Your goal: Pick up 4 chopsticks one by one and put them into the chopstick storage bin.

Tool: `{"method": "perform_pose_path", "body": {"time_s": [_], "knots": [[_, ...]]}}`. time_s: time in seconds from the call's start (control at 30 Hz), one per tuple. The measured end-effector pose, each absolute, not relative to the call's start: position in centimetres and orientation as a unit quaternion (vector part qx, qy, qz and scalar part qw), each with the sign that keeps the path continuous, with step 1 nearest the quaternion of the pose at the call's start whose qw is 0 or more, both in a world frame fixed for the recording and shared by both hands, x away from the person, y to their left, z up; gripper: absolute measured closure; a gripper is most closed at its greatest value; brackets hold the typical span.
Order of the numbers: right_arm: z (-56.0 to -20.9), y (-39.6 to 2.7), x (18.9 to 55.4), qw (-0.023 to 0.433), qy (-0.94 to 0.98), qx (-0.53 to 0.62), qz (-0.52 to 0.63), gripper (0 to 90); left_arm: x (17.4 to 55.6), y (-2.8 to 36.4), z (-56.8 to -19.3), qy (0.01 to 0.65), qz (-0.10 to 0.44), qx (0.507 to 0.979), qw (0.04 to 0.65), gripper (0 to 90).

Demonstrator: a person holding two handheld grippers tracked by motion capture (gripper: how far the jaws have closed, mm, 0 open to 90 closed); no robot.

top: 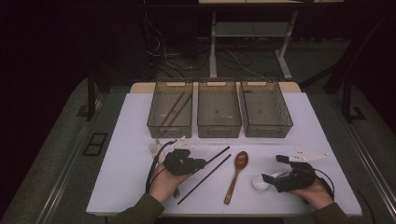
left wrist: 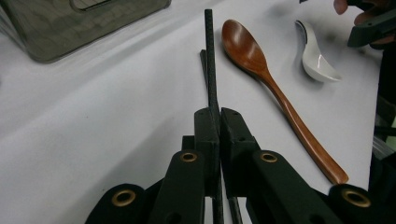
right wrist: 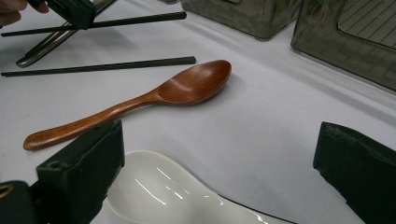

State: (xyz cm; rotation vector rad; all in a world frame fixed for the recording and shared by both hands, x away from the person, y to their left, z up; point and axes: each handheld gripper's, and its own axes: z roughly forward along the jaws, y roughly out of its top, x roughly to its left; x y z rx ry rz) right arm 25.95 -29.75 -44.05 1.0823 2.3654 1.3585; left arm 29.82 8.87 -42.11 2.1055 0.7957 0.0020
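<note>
Chopstick (left wrist: 209, 56), black and thin, is pinched between the closed jaws of the left gripper (left wrist: 219, 116) and lifted off the white table (top: 130, 140). Keep it level while carrying toward the left bin (top: 170, 109), clear of the wooden spoon (top: 237, 173). Right gripper (top: 275, 173) sits open around the white spoon (right wrist: 177, 196) without squeezing it.

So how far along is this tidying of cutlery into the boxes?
Early on. Done: two brown chopsticks already lie in the left box. In hand: the left tool is shut on one black chopstick. Left: the second black chopstick, the wooden spoon and the white spoon, which lies between the open right tool. The other two boxes look empty.
</note>
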Motion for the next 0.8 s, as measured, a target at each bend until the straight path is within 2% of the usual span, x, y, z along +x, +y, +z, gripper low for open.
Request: {"method": "perform_pose_path", "body": {"time_s": [0.4,0.8], "knots": [[-44.1,-29.8,25.9,0.104,0.803,0.366,0.459,1.8,30.3,10.5,-41.2,0.283,0.003,0.862,0.421,85.6],[-44.1,-29.7,25.9,0.103,0.803,0.368,0.458,1.8,30.9,13.5,-40.0,0.289,0.024,0.856,0.427,85.5]]}}
